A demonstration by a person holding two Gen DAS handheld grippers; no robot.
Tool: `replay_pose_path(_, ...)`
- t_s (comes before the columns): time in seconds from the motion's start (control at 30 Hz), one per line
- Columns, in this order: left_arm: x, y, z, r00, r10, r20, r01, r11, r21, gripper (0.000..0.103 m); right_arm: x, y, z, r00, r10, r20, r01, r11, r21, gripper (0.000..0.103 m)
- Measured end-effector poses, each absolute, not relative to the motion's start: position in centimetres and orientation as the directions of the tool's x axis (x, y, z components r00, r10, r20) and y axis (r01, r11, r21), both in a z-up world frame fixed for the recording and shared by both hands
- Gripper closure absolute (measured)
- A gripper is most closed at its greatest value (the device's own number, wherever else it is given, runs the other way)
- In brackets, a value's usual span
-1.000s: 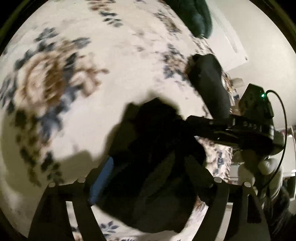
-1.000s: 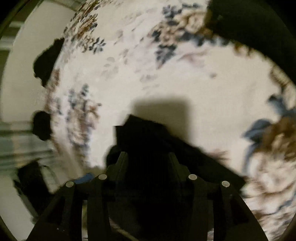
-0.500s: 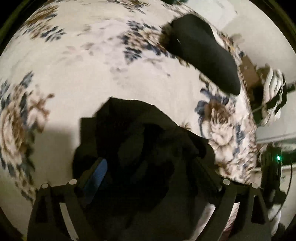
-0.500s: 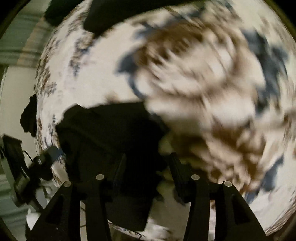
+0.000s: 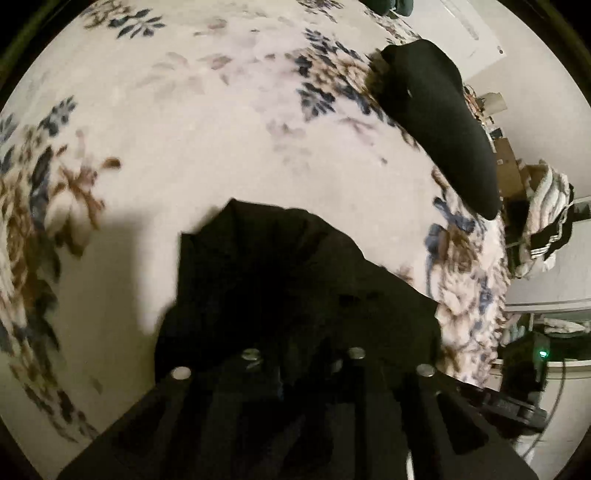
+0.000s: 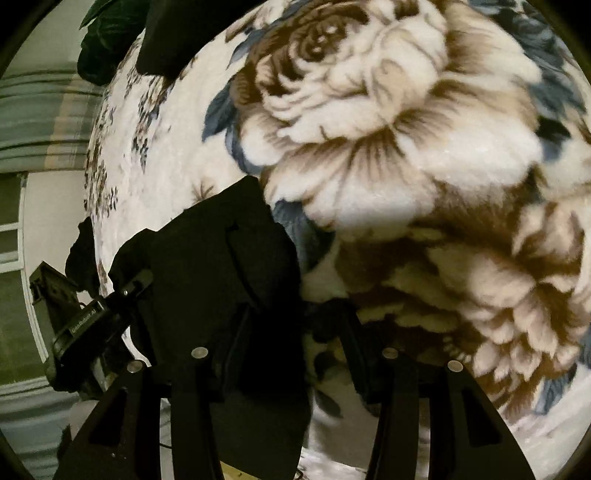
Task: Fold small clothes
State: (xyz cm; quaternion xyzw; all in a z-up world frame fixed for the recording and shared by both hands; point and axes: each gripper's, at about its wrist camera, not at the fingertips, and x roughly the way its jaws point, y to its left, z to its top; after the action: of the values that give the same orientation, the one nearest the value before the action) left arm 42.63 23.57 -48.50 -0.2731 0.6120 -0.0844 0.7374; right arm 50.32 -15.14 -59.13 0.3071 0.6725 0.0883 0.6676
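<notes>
A small black garment [image 5: 295,280] lies bunched on a white floral blanket [image 5: 221,147]. My left gripper [image 5: 301,354] is shut on the garment's near edge, its fingers buried in the dark cloth. In the right wrist view the same garment [image 6: 221,266] lies at lower left. My right gripper [image 6: 295,332] is open, its left finger [image 6: 236,332] against the garment's edge and its right finger [image 6: 351,339] over the blanket [image 6: 406,147]. The left gripper's body [image 6: 85,325] shows at the far left there.
A second black garment [image 5: 439,114] lies at the blanket's far right edge; it also shows in the right wrist view [image 6: 162,33]. A dark green item [image 6: 107,37] sits beside it. A pile of striped clothes [image 5: 546,229] and clutter stand off the bed at right.
My left gripper has closed from wide open onto the black garment. My right gripper has swung right over the big rose pattern and the cloth is no longer between its fingers.
</notes>
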Motion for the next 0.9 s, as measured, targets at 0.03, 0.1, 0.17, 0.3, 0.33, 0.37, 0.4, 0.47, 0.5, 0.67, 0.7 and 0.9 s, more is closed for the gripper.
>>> replay_pose_path(0.03,42.4,23.6,-48.2,0.230,-0.470,-0.852,-0.217,0.829,-0.516,0.067,50.4,-15.0,-59.1,0.076,0.533,-0.843,0.291,0.797,0.530,0.052)
replay_pose_path(0.1,41.5,23.9,-47.2,0.232,-0.501,-0.834,-0.224,0.806,-0.547,0.038,50.3,-14.9,-59.1,0.061,0.539,-0.840,0.283,0.798,0.532,0.051)
replay_pose_path(0.17,39.7,24.8,-46.0,0.261,-0.521,-0.813,-0.232,0.783,-0.576,0.021,49.5,-15.0,-58.9,0.047,0.562,-0.825,0.282,0.785,0.551,0.044)
replay_pose_path(0.3,34.7,26.7,-46.8,0.279,-0.557,-0.782,-0.334,0.708,-0.623,0.019,47.1,-14.9,-59.1,0.001,0.636,-0.772,0.297,0.737,0.608,0.032)
replay_pose_path(0.33,33.7,27.0,-47.8,0.277,-0.574,-0.770,-0.362,0.681,-0.637,0.019,46.4,-14.6,-59.4,-0.014,0.654,-0.757,0.305,0.723,0.619,0.031)
replay_pose_path(0.37,32.9,27.2,-48.9,0.271,-0.581,-0.768,-0.390,0.663,-0.639,0.019,45.7,-14.3,-60.0,-0.027,0.675,-0.737,0.319,0.705,0.634,0.031)
replay_pose_path(0.4,32.4,27.2,-50.1,0.263,-0.588,-0.765,-0.421,0.643,-0.639,0.019,45.0,-14.0,-60.7,-0.037,0.696,-0.717,0.337,0.684,0.647,0.031)
replay_pose_path(0.47,31.9,27.2,-52.6,0.272,-0.653,-0.707,-0.458,0.559,-0.692,0.019,44.1,-13.5,-61.9,-0.030,0.736,-0.677,0.372,0.636,0.675,0.027)
replay_pose_path(0.5,31.9,27.1,-53.5,0.276,-0.666,-0.693,-0.468,0.536,-0.702,0.018,43.9,-13.2,-62.6,-0.021,0.762,-0.647,0.388,0.603,0.697,0.025)
replay_pose_path(0.67,32.7,26.5,-54.7,0.283,-0.677,-0.679,-0.440,0.537,-0.719,0.013,43.4,-11.6,-64.9,0.013,0.855,-0.518,0.461,0.455,0.762,0.025)
replay_pose_path(0.7,32.7,26.3,-54.6,0.281,-0.673,-0.685,-0.442,0.542,-0.715,0.013,43.4,-11.4,-65.2,0.019,0.859,-0.512,0.464,0.446,0.765,0.025)
replay_pose_path(0.9,32.3,25.2,-53.2,0.303,-0.631,-0.714,-0.382,0.606,-0.698,0.073,43.0,-10.3,-64.8,0.048,0.842,-0.538,0.455,0.461,0.762,0.047)
